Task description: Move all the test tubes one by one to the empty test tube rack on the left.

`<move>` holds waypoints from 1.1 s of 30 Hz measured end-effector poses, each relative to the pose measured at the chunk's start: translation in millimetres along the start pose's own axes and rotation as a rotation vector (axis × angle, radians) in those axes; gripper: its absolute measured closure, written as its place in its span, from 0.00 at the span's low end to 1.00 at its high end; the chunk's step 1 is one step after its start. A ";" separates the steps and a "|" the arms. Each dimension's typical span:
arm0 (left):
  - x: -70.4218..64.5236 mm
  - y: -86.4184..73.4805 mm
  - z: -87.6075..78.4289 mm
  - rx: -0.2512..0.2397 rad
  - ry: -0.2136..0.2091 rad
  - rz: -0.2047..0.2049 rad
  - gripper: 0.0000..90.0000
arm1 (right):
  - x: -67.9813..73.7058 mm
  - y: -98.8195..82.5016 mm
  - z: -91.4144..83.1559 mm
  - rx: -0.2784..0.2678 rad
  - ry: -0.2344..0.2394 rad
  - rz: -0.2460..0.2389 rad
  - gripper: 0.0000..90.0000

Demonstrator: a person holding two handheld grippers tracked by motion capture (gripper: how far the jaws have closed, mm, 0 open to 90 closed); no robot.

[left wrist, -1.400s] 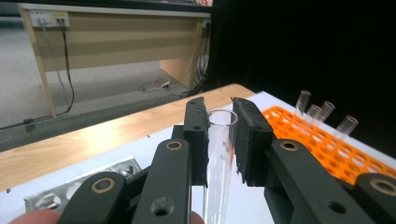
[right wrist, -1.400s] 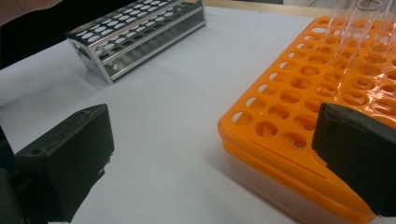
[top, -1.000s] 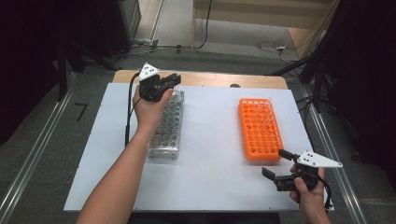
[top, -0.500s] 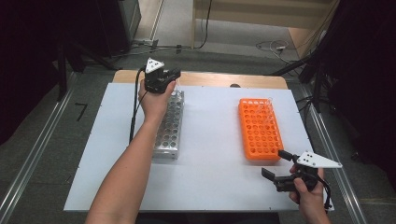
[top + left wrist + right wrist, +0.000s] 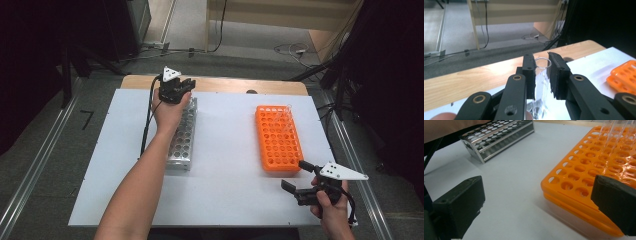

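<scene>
My left gripper (image 5: pixel 183 86) hangs over the far end of the metal tube rack (image 5: pixel 182 142) and is shut on a clear glass test tube (image 5: pixel 541 83). The tube stands upright between the black pads (image 5: pixel 530 72), its rim just above them. The left gripper (image 5: pixel 541 60) faces the table's far wooden edge. An orange tube rack (image 5: pixel 277 137) lies at the right, with clear tubes (image 5: pixel 286 112) at its far end. My right gripper (image 5: pixel 293 175) stands open and empty by the orange rack's near right corner. In the right gripper view the right gripper (image 5: pixel 539 202) faces the orange rack (image 5: pixel 584 182).
The racks rest on a white board (image 5: pixel 225 200) on a wooden table (image 5: pixel 225 85). The metal rack (image 5: pixel 499 137) has several empty holes. The person's left forearm (image 5: pixel 145 175) lies along the metal rack. Dark floor and cables lie beyond the far edge.
My left gripper has shifted a little to the right and toward the far end of the metal rack, still holding the tube. The right gripper has stayed in place.
</scene>
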State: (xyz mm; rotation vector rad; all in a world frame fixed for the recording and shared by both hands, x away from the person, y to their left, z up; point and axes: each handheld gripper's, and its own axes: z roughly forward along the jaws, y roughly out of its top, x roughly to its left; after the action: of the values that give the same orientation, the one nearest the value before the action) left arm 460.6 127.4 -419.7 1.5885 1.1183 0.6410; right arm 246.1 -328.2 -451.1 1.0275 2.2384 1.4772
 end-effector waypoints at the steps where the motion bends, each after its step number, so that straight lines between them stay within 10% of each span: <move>1: 0.2 -1.4 0.0 0.007 0.000 -0.005 0.84 | 0.2 0.0 -0.1 0.000 0.000 0.001 0.00; 21: 4.1 -9.1 2.5 0.132 -0.027 -0.046 0.80 | 1.6 -0.6 2.4 0.010 0.001 -0.003 0.00; 33: -0.8 -1.8 -14.3 0.107 -0.049 -0.072 0.28 | 1.2 1.4 4.6 0.018 -0.009 -0.005 0.00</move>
State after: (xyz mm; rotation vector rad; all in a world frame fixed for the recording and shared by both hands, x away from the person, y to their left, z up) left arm 447.6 133.1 -416.8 1.6382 1.1850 0.4992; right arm 248.4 -323.9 -451.7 1.0308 2.2512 1.4500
